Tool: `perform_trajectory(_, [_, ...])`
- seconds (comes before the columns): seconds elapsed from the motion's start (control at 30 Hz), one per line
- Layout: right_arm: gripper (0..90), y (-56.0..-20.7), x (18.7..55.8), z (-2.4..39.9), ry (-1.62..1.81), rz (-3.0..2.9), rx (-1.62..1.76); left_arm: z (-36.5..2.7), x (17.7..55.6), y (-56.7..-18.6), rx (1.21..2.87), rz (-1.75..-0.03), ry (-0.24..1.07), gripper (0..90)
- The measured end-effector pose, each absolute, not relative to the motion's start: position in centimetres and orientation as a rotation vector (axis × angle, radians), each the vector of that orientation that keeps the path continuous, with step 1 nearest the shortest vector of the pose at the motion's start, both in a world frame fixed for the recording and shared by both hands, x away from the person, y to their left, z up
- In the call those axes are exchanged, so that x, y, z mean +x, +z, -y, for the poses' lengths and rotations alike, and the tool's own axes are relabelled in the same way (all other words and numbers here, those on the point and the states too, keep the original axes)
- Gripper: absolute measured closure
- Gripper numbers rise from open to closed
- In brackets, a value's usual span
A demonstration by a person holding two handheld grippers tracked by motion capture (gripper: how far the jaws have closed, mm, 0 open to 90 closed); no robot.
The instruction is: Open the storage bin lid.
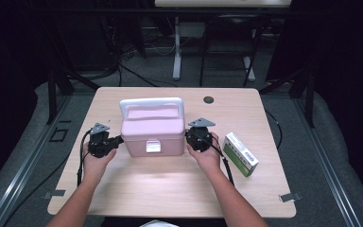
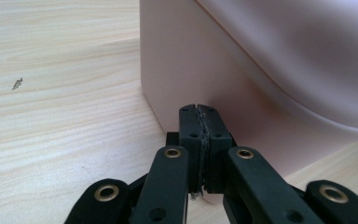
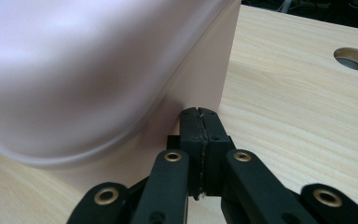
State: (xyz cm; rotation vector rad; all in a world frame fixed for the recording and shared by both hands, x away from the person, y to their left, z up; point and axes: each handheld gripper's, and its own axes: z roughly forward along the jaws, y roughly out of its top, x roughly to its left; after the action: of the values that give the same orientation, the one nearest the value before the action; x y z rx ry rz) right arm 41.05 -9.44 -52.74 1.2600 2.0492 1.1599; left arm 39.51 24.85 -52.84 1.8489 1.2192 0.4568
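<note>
The left gripper (image 1: 118,140), fingers pressed together on nothing, meets the left wall of a pale pink lidded box (image 1: 152,126) with a white handle and front latch, mid-table (image 1: 170,184). The right gripper (image 1: 188,136), equally closed, flanks it. A green-white carton (image 1: 240,154) lies near the right edge; dark room.

green-white carton (image 1: 240,154), table (image 1: 170,184), cable hole (image 1: 208,100)

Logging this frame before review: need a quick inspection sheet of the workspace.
Surface: light wood table, grommet hole at the far edge.
Job's things: pink box, lid down, white handle, white latch.
Clutter: green-and-white carton, lying to the box's right.
Grippers: left gripper and right gripper, jaws shut, empty, tips at the box's opposite sides.
Cables: black cable trails from each gripper.
Surroundings: dark frame, grey floor.
</note>
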Motion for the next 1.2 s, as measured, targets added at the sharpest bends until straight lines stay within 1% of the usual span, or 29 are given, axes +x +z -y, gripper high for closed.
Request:
perform_trajectory(0.3, [89.9, -52.7, 40.1, 9.6, 1.133, -2.058, 1.226, -24.8, 38.5, -52.8, 1.860, -1.207, 0.427, 89.5])
perform_trajectory(0.73, [90.0, -52.6, 37.2, 10.4, 1.115, -2.072, 1.214, -24.2, 36.8, -52.9, 1.872, -1.170, 0.421, 89.7])
perform_trajectory(0.83, [90.0, -52.5, 36.3, 10.7, 1.114, -2.089, 1.206, -24.2, 36.4, -52.9, 1.873, -1.167, 0.399, 89.7])
perform_trajectory(1.2, [90.0, -52.2, 34.4, 11.3, 1.089, -2.126, 1.181, -23.7, 34.8, -52.7, 1.900, -1.141, 0.390, 89.7])
